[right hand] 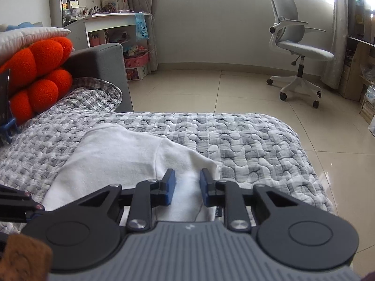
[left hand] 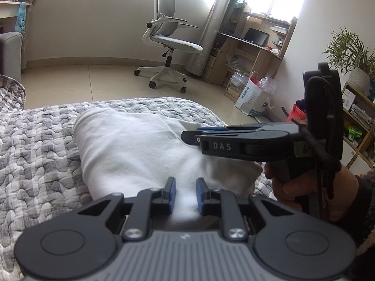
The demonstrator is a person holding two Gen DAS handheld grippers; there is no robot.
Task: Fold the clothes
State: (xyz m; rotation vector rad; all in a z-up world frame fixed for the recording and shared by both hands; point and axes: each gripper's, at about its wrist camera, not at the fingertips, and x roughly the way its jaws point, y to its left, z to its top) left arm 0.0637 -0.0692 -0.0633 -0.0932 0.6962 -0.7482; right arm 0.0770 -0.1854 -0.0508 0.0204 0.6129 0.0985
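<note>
white garment [left hand: 140,149], soft fleece-like, folded into compact bundle, lying flat on grey quilted bedspread [left hand: 35,145].

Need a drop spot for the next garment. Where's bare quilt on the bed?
Free: grey patchwork quilt between the folded white garment and the bed's floor-side edge, plus the strip beyond the garment. Crowded: the orange knobbly cushion side, and the near edge where both tongs sit.

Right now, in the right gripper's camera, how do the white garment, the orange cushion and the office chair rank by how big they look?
1. White garment, though nearness to the camera inflates it.
2. Orange cushion and office chair look roughly alike; the cushion is cut off at the frame edge, so I won't rank them.
</note>
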